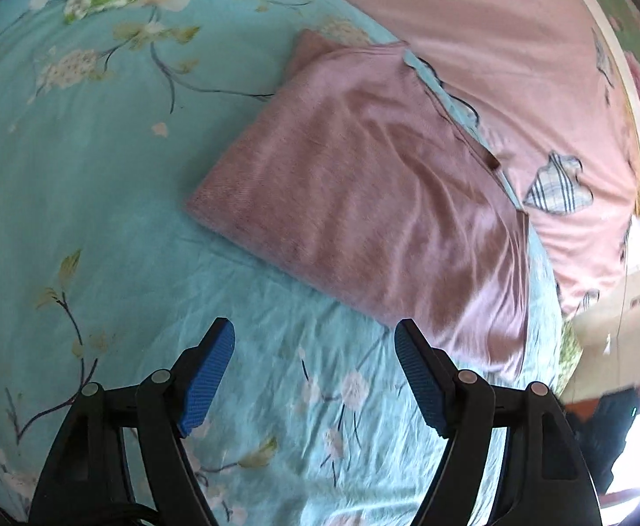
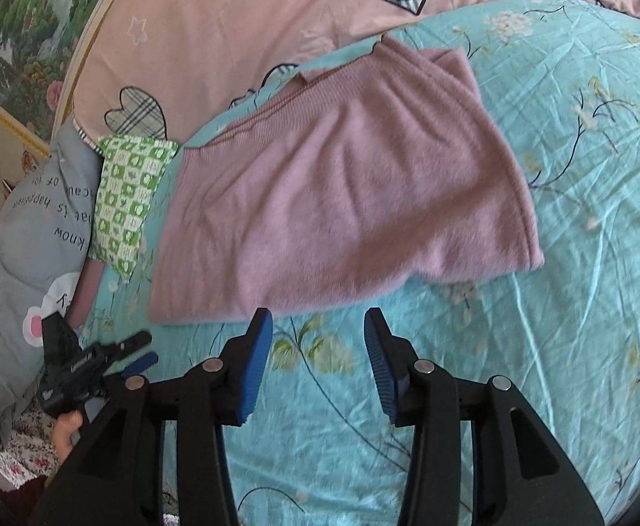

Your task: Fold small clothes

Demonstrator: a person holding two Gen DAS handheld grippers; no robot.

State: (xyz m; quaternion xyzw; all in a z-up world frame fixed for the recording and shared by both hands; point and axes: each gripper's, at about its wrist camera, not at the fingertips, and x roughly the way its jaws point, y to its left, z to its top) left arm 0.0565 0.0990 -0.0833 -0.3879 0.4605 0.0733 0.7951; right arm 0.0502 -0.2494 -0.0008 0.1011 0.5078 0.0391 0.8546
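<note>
A mauve knitted garment (image 1: 363, 184) lies folded on the turquoise floral sheet (image 1: 78, 175), one edge against a pink quilt. My left gripper (image 1: 314, 333) hovers over the sheet just short of the garment's near edge, open, with nothing between its blue pads. In the right wrist view the same garment (image 2: 341, 201) spreads out ahead. My right gripper (image 2: 318, 320) is open at its near hem, the pads over bare sheet and not touching the cloth. The left gripper (image 2: 142, 349) shows small at the lower left, held by a hand (image 2: 67, 427).
A green-and-white checked cloth (image 2: 131, 201) lies beside the garment. A pink quilt with plaid hearts (image 2: 232, 22) covers the far side. A grey cushion with printed words (image 2: 34, 228) sits at the bed's edge. A framed landscape picture (image 2: 17, 35) hangs beyond.
</note>
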